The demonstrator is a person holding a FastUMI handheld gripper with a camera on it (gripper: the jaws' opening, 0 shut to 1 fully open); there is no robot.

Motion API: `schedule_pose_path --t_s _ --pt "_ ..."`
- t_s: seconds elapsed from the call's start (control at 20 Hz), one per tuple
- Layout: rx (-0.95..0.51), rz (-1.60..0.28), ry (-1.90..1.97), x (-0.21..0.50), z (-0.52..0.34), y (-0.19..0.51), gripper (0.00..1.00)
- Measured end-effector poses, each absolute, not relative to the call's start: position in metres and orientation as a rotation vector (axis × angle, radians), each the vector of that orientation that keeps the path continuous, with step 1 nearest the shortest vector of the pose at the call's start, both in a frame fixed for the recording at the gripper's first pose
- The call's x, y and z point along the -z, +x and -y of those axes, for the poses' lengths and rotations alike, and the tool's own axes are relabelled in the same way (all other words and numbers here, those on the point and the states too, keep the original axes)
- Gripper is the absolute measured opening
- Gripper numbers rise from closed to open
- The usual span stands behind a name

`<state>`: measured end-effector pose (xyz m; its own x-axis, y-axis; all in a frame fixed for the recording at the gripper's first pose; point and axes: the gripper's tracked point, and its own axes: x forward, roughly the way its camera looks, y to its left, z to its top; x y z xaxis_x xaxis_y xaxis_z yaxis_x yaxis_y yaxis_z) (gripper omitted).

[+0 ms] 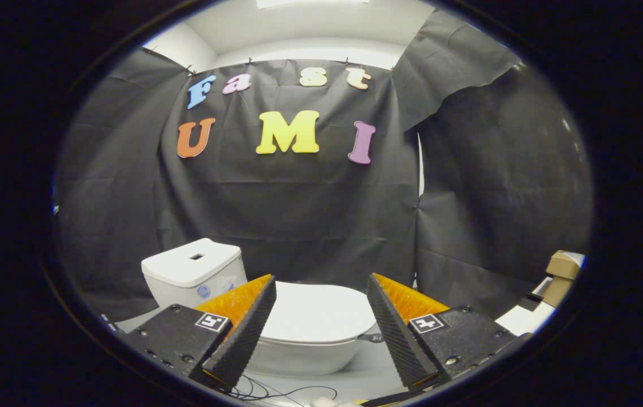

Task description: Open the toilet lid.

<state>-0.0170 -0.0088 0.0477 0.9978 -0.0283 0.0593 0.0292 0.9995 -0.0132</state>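
Note:
A white toilet stands on the floor ahead of me, its lid (316, 312) lying flat and closed over the bowl (298, 357). The white tank (194, 271) sits behind and to the left of the bowl. My gripper (321, 288) is open, its two fingers spread wide with the closed lid showing in the gap between them and a little beyond the tips. Nothing is held between the fingers, and they stand apart from the toilet.
Black cloth walls close in the booth behind and to the right of the toilet. Cardboard boxes (560, 271) sit at the far right on a pale surface. Thin dark cables (276, 391) lie on the floor just below the bowl.

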Motion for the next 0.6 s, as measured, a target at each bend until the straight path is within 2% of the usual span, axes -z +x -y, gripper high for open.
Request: schedule_pose_path --t_s 0.3,0.6 --pt "0.011 0.017 -0.01 -0.033 0.009 -0.003 1.0" --pt "-0.015 0.009 -0.006 -0.05 0.03 0.028 1.0"
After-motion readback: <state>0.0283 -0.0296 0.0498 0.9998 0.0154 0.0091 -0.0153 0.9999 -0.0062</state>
